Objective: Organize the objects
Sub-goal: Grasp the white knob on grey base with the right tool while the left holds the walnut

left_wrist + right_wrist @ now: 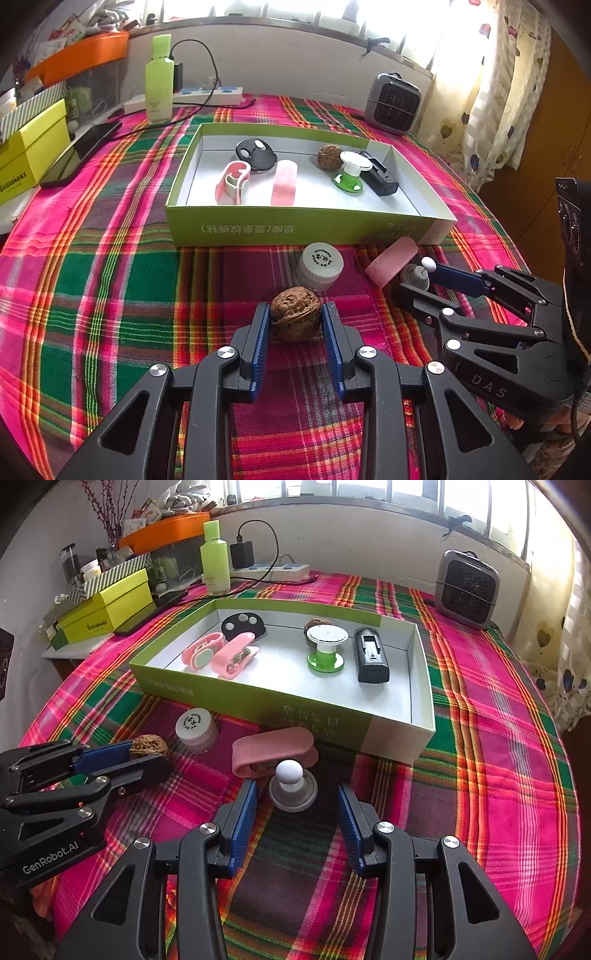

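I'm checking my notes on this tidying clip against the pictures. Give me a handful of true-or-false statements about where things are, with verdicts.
1. The left tongs have a walnut between their pads. True.
2. The green box holds no walnut. False: a second walnut lies inside, behind the green-and-white knob.
3. The white bottle cap lies inside the box. False: it lies on the plaid cloth in front of the box.
4. The right tongs stand open on either side of a grey base with a white ball. True.
5. The pink case outside the box lies beside that grey piece. True.
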`<state>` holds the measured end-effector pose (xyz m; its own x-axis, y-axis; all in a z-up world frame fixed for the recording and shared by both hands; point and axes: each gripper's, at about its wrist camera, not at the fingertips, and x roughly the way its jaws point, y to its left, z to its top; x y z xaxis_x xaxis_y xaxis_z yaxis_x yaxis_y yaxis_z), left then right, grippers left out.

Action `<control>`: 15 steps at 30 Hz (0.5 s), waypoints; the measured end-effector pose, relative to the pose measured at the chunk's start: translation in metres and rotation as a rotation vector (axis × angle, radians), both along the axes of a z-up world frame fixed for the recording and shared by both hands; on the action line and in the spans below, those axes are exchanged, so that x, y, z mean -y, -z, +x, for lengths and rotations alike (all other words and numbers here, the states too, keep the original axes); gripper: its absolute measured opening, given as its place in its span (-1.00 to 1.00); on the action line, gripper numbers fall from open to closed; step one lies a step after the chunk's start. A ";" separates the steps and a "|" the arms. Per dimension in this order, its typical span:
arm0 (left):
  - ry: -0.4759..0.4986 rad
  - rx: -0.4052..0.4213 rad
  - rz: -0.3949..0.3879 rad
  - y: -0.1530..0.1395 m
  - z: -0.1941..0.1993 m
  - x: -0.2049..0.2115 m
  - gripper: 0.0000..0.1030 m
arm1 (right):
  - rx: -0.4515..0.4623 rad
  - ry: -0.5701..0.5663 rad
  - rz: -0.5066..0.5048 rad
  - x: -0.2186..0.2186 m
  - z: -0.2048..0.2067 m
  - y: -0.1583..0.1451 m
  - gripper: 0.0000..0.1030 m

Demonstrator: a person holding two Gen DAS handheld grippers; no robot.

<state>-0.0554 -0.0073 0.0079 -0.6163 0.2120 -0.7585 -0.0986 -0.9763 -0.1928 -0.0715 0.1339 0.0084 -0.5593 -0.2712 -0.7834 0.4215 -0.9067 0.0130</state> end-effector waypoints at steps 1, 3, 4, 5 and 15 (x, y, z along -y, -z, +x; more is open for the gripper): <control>0.000 -0.001 0.001 0.000 0.000 0.000 -0.49 | -0.001 -0.001 0.003 0.000 0.000 0.000 -0.15; 0.001 -0.003 0.005 0.000 -0.001 0.001 -0.49 | -0.001 0.001 0.004 0.000 -0.001 0.000 -0.15; 0.002 -0.005 0.006 0.000 -0.001 0.001 -0.49 | -0.001 0.002 0.002 0.000 -0.002 0.000 -0.15; 0.002 -0.005 0.005 0.000 -0.001 0.001 -0.49 | 0.001 0.004 -0.002 -0.001 -0.002 0.000 -0.15; 0.006 -0.009 -0.003 0.000 -0.004 0.000 -0.49 | 0.004 0.015 -0.018 -0.004 -0.004 -0.001 -0.26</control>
<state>-0.0597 -0.0073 0.0082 -0.6217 0.2135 -0.7536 -0.1059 -0.9762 -0.1892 -0.0753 0.1378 0.0089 -0.5601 -0.2764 -0.7809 0.4074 -0.9127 0.0309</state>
